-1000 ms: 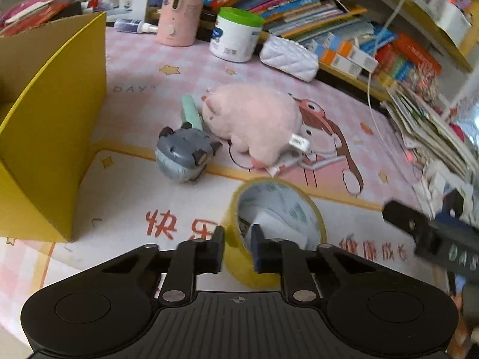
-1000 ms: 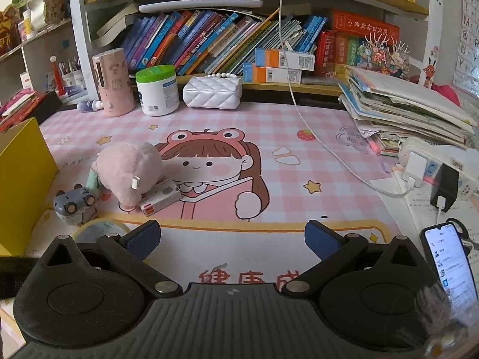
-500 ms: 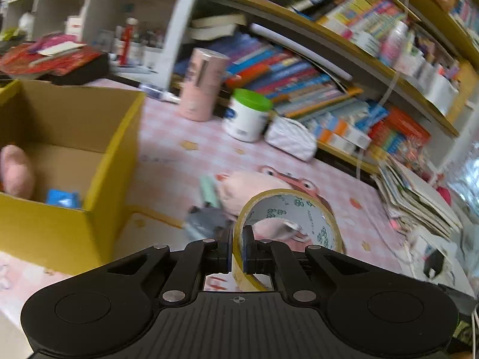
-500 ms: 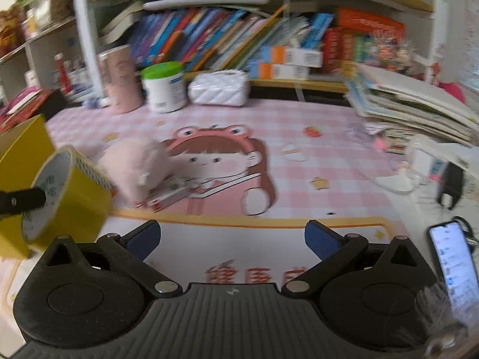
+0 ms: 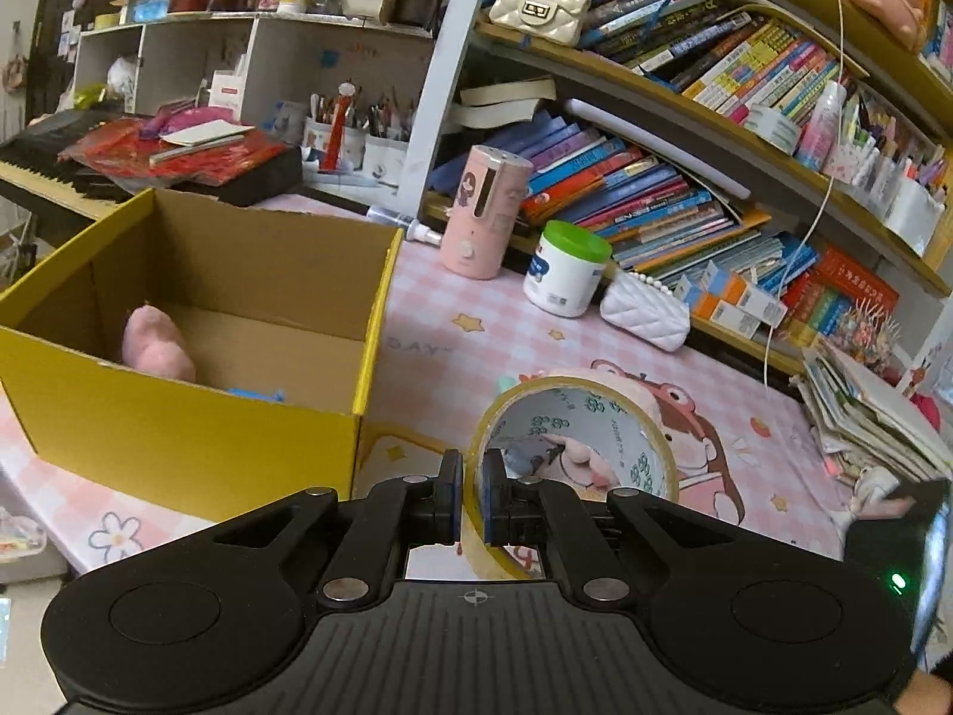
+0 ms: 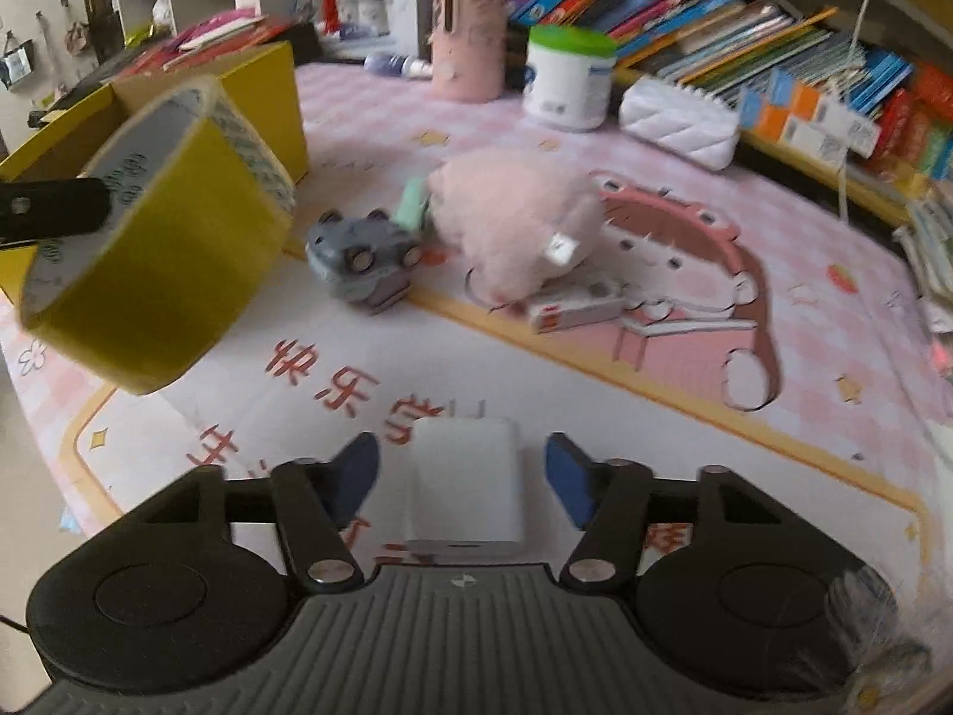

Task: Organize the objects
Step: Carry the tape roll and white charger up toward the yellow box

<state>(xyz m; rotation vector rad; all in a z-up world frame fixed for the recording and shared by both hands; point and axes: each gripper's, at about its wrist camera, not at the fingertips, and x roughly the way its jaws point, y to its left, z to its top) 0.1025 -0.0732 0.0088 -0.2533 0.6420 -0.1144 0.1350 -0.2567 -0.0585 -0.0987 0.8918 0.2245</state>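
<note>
The left gripper [image 5: 470, 497] is clamped on the wall of the tape roll [image 5: 572, 465], one pad inside the ring and one outside. The roll hangs in the air off the mat [image 5: 506, 328], just right of the yellow box [image 5: 178, 441] and nearer the camera than its open top. Its hole faces roughly along the gripper's line, away from the camera, so the ring stands on edge with its axis tilted slightly up.

The box stands open side up; a pink plush [image 5: 156, 343] and something blue [image 5: 256, 394] lie in it.

The right gripper [image 6: 461, 479] has just been closing, and its blue pads [image 6: 569, 476] stand a little off either side of a white charger [image 6: 464, 488] lying flat on the mat, long side pointing away from the camera; the view is blurred. Right of the box lie a grey toy car [image 6: 363, 256], a larger pink plush [image 6: 512, 226] and a small carton [image 6: 575, 307].
</note>
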